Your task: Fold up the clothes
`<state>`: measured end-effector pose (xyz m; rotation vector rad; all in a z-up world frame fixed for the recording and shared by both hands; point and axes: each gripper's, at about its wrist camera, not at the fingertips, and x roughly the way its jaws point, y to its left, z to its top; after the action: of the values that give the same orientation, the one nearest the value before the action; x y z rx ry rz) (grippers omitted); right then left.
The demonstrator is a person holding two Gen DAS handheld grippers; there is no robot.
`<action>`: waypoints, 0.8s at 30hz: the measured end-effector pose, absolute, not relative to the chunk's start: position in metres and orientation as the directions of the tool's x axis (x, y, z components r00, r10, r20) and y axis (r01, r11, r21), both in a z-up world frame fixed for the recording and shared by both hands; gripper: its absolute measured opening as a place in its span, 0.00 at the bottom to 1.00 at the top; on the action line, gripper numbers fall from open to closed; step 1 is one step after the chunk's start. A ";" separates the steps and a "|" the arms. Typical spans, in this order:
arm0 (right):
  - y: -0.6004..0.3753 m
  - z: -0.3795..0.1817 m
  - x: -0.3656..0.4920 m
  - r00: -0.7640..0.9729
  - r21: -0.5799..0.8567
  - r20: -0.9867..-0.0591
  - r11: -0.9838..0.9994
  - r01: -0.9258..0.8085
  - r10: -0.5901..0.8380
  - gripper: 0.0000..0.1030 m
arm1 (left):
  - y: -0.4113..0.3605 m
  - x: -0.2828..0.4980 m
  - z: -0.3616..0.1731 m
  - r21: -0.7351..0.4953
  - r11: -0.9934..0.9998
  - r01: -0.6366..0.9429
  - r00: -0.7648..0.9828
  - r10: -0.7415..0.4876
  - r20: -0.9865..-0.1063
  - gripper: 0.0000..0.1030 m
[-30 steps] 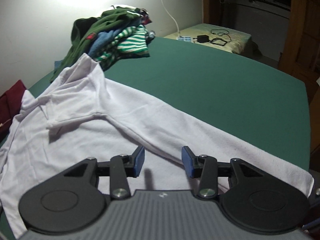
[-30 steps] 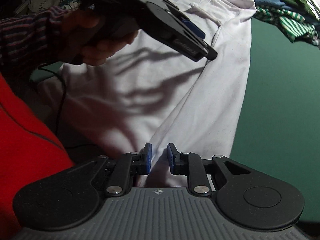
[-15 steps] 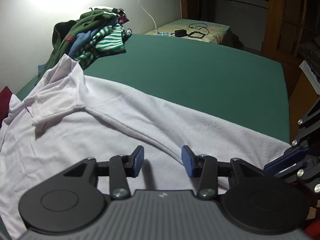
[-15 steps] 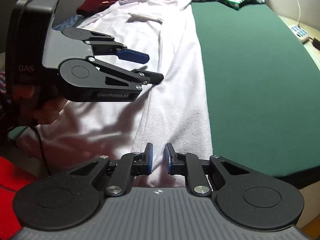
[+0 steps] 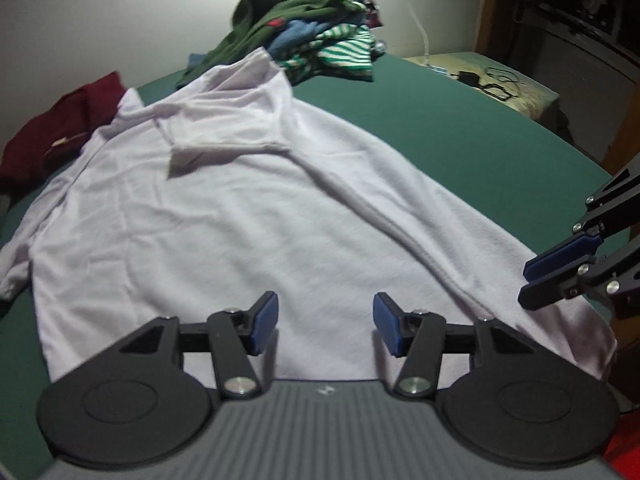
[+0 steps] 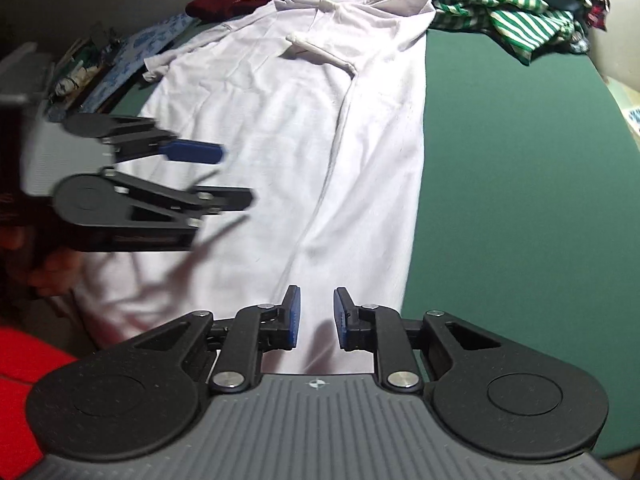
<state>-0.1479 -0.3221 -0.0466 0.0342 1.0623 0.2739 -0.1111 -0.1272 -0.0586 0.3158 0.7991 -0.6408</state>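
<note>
A white polo shirt (image 5: 240, 220) lies spread on the green surface (image 5: 460, 152), collar at the far end. Its right side is folded inward along its length (image 6: 372, 168). My left gripper (image 5: 326, 316) hovers over the hem, its jaws opening with only flat cloth showing below them; in the right wrist view it (image 6: 237, 175) hangs over the shirt's left part. My right gripper (image 6: 317, 312) sits above the folded strip near the hem, its jaws narrowly apart and opening, nothing pinched. It also appears at the right edge of the left wrist view (image 5: 524, 286).
A heap of green, blue and striped clothes (image 5: 320, 36) lies beyond the collar. A maroon garment (image 5: 60, 128) sits at the far left. A side table with a charger and cables (image 5: 492, 80) stands past the green surface. The person's hand (image 6: 48, 276) and red clothing (image 6: 16, 380) are at the left.
Both grippers have drifted across the hem end and rolled. The left jaws stand wider than before. The right gripper has come into the left wrist view. The shirt lies as it did.
</note>
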 end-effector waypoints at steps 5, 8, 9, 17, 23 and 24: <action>-0.317 -0.034 -0.105 0.522 0.103 -0.806 0.935 -0.340 0.279 0.20 | -0.085 -0.097 -0.053 0.068 0.907 0.414 0.629 -0.231 -0.742 0.57; -0.298 -0.024 -0.066 0.544 0.110 -0.763 0.899 -0.423 0.349 0.25 | -0.063 -0.088 -0.054 0.081 0.953 0.291 0.650 -0.135 -0.748 0.58; -0.289 -0.022 -0.051 0.541 0.127 -0.752 0.888 -0.442 0.377 0.25 | -0.058 -0.087 -0.054 0.093 0.960 0.265 0.657 -0.109 -0.746 0.58; -0.177 -0.010 0.055 0.503 0.241 -0.712 0.843 -0.481 0.491 0.25 | -0.024 -0.085 -0.063 0.146 0.972 0.183 0.677 -0.017 -0.736 0.67; -0.113 -0.031 0.115 0.428 0.431 -0.732 0.846 -0.313 0.531 0.26 | -0.002 -0.080 -0.072 0.090 0.969 0.230 0.644 -0.083 -0.760 0.72; -0.107 -0.034 0.121 0.417 0.456 -0.733 0.843 -0.286 0.538 0.26 | 0.002 -0.078 -0.073 0.080 0.968 0.238 0.640 -0.095 -0.763 0.73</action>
<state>0.1206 -0.1069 -0.0340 0.2779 1.0168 0.5254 -0.0783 0.0020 -0.0725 0.1795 0.8568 -0.1911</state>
